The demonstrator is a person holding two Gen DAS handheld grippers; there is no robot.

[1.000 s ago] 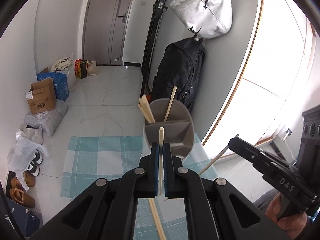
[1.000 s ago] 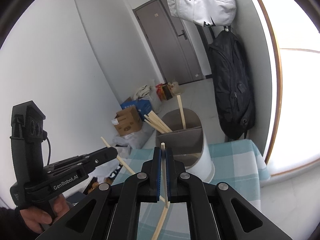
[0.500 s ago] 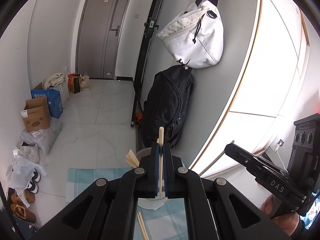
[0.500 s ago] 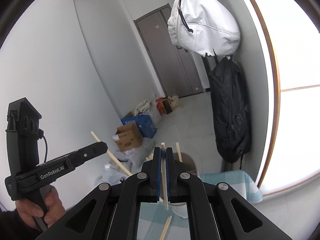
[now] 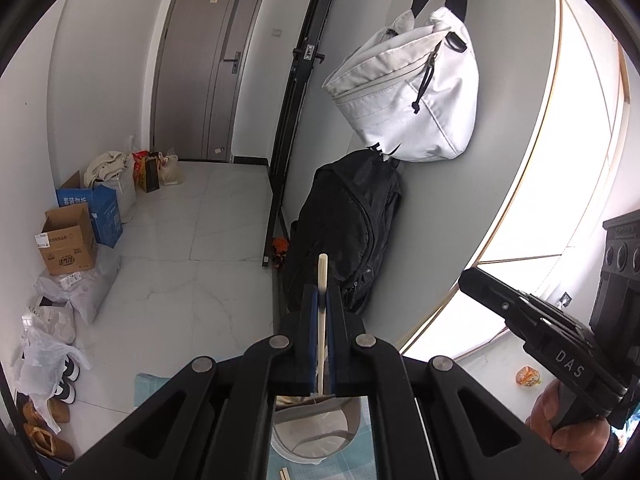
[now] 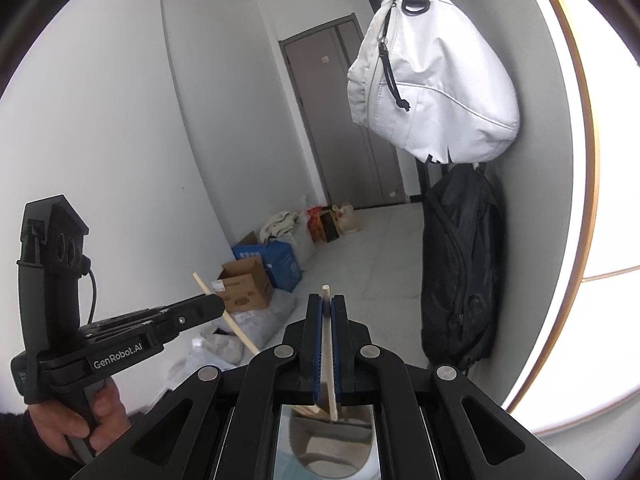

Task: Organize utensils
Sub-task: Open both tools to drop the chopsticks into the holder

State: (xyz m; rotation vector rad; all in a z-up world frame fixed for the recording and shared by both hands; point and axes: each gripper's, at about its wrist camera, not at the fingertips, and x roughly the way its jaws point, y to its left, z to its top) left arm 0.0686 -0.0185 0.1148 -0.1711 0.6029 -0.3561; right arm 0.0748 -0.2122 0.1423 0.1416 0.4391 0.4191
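Observation:
My left gripper (image 5: 321,300) is shut on a pale wooden chopstick (image 5: 322,280) that stands upright between its blue pads. My right gripper (image 6: 327,307) is shut on another chopstick (image 6: 326,300). Both are held high above the grey utensil holder (image 5: 316,428), which shows below the fingers, also in the right wrist view (image 6: 332,440), with several chopsticks inside. The left gripper shows in the right wrist view (image 6: 216,306), its chopstick (image 6: 224,316) slanting. The right gripper shows in the left wrist view (image 5: 468,278).
A teal checked cloth (image 5: 148,388) covers the table under the holder. Loose chopsticks (image 5: 285,473) lie on it. A white bag (image 5: 408,92) and black backpack (image 5: 352,224) hang on the wall ahead. Boxes (image 5: 68,240) and bags sit on the floor at left.
Both grippers have risen and tilted upward with their chopsticks. The holder has dropped to the bottom of both views and is mostly hidden behind the fingers.

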